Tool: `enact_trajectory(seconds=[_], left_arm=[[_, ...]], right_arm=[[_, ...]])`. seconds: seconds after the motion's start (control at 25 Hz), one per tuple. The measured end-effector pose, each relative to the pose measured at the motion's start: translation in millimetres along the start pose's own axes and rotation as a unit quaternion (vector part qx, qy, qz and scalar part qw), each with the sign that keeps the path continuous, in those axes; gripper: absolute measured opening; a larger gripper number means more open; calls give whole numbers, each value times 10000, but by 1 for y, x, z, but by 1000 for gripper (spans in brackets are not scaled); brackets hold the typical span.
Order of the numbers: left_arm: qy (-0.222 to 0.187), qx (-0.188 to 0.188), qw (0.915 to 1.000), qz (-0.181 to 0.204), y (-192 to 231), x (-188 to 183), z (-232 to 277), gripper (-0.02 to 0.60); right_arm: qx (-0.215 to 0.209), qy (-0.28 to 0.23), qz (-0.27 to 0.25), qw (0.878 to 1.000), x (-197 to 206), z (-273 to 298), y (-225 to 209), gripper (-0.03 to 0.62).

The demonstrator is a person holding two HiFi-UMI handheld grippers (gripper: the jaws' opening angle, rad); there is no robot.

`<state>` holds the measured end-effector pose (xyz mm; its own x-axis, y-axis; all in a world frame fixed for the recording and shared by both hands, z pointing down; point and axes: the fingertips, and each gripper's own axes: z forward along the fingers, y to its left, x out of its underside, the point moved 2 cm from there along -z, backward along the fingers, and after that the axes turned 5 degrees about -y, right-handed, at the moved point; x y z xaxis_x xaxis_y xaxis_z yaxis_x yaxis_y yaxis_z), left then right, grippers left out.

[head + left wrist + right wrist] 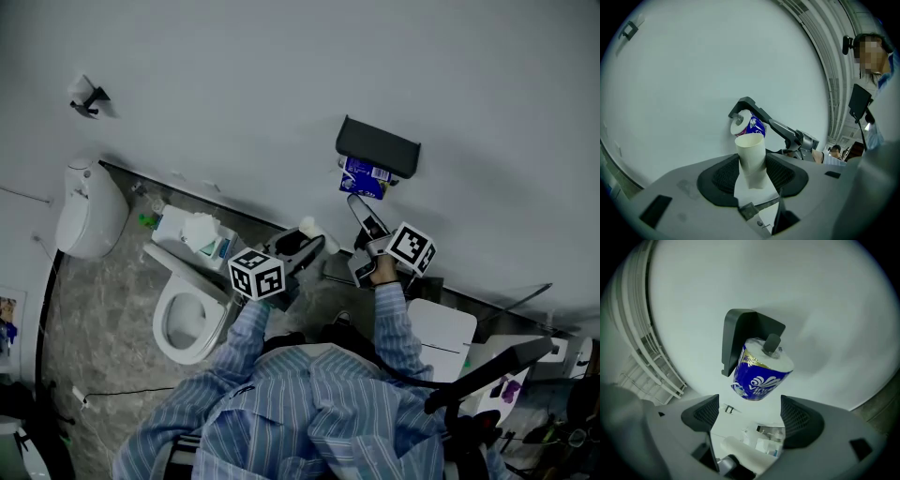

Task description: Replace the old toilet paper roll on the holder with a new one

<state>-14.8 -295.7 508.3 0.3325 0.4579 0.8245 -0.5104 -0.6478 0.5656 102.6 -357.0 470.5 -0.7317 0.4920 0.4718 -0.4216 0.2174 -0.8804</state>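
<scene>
A pale, bare bathroom wall [281, 75] fills most of what I see, with the black plastic paper holder [740, 333] fixed to it. The new toilet paper roll in its blue printed wrapper [761, 373] hangs on the holder's dark peg, tilted, under the holder's hood. My right tongs [751, 416] are spread wide and empty, just short of the roll's lower end and not touching it. My left tongs [751, 174] pinch the old bare cardboard tube [751, 157] upright, well to the side of the holder.

As I judge it, the swap is nearly done. I should check that the roll sits fully home on the peg, nudging its lower end square with spread tongs instead of squeezing the soft paper. The wrapper looks intact and may need to come off.

Below me are the white toilet [187, 319] and a white lidded bin [441, 333], likely for the tube. Nothing blocks the holder.
</scene>
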Motion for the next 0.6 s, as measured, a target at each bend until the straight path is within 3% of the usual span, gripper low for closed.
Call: enact_trajectory(seconds=[0.24,0.32,0.4,0.48,0.6], left_arm=[[33,154,9999,19,-6,-1,-18,181],[35,195,9998,29,-9,0,-26,181],[49,258,9996,36,-12,1,-35,181],[78,338,9994,44,-15,2,-47,181],[143,444,9989,61,-18,5,-69,181]], right_arm=[[278,208,-645,9973,23,-17,10,407],[327,211,-833,9958,31,-24,15,378],[388,101,-933,9948,40,-32,19,319],[480,-92,-975,9940,48,-40,22,188],[670,-259,-991,9925,67,-53,26,70]])
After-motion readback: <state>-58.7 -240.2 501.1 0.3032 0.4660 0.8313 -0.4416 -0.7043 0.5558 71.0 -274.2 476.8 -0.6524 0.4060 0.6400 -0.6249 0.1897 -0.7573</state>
